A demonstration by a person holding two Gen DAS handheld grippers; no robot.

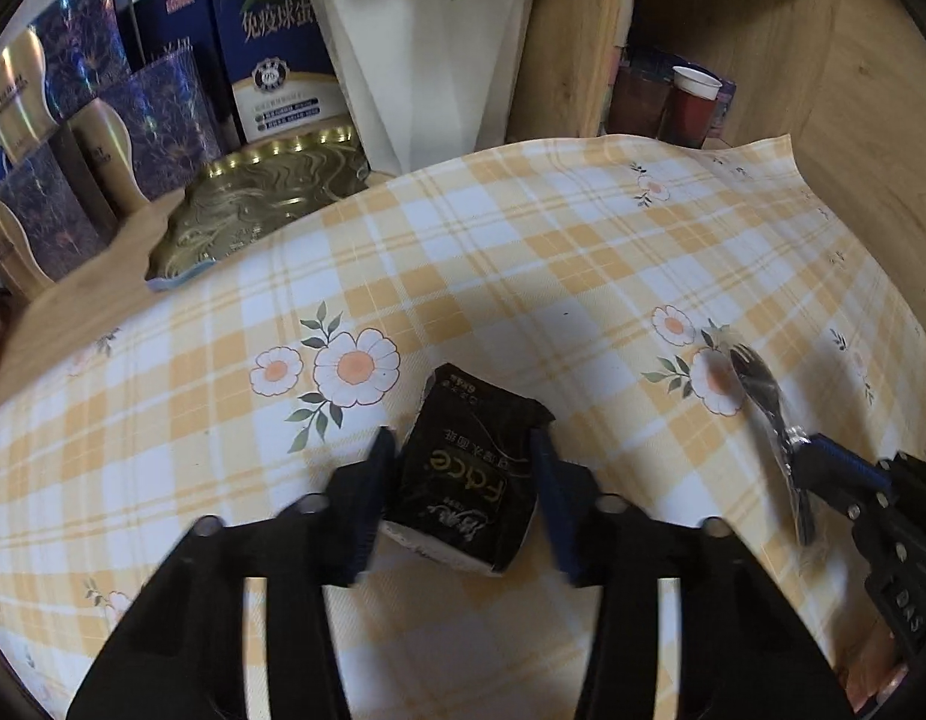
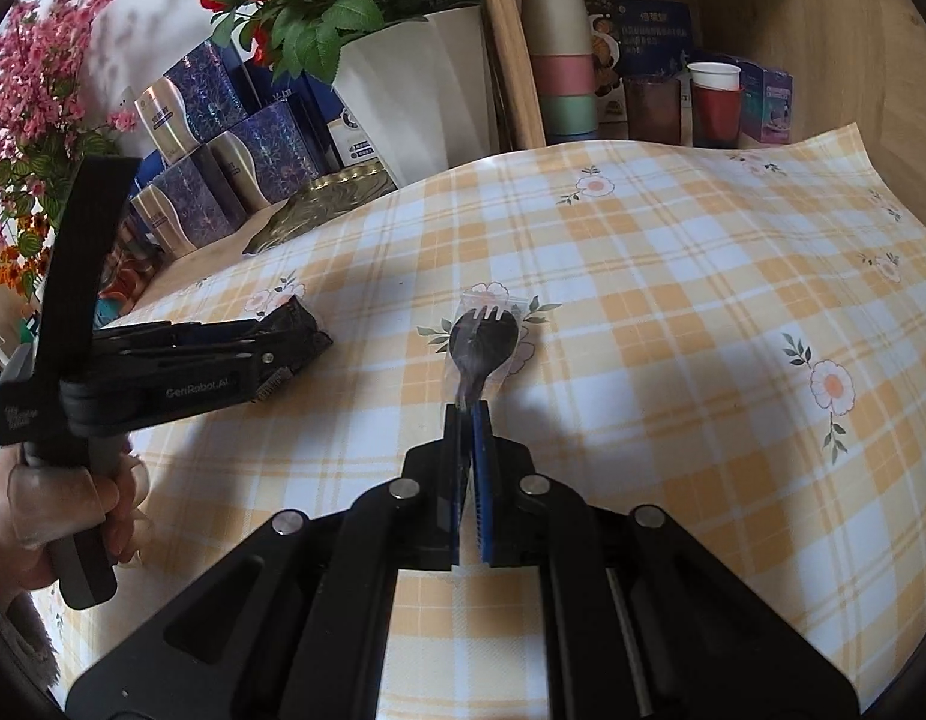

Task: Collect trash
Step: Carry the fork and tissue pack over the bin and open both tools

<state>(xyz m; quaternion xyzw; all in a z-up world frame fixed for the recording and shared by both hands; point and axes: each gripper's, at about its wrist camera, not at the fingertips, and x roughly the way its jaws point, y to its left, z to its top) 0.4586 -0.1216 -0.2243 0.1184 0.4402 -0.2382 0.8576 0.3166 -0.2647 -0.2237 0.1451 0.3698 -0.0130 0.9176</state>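
A black tissue pack [image 1: 463, 480] printed "Face" sits between the fingers of my left gripper [image 1: 463, 450], which is shut on its sides just over the checked tablecloth [image 1: 523, 276]. The pack also shows in the right wrist view [image 2: 300, 330], mostly hidden by the left gripper [image 2: 282, 348]. My right gripper [image 2: 472, 414] is shut on the handle of a black plastic spork in a clear wrapper [image 2: 484, 339], its head resting on the cloth. In the left wrist view the spork [image 1: 763, 396] lies at the right, held by the right gripper [image 1: 817, 456].
A white plant pot [image 1: 426, 48] with red flowers, several blue and gold boxes [image 1: 150, 120] and a gold tray [image 1: 264, 204] stand at the back left. A wooden shelf holds stacked cups [image 2: 562, 48], a red cup [image 2: 715, 102] and small boxes.
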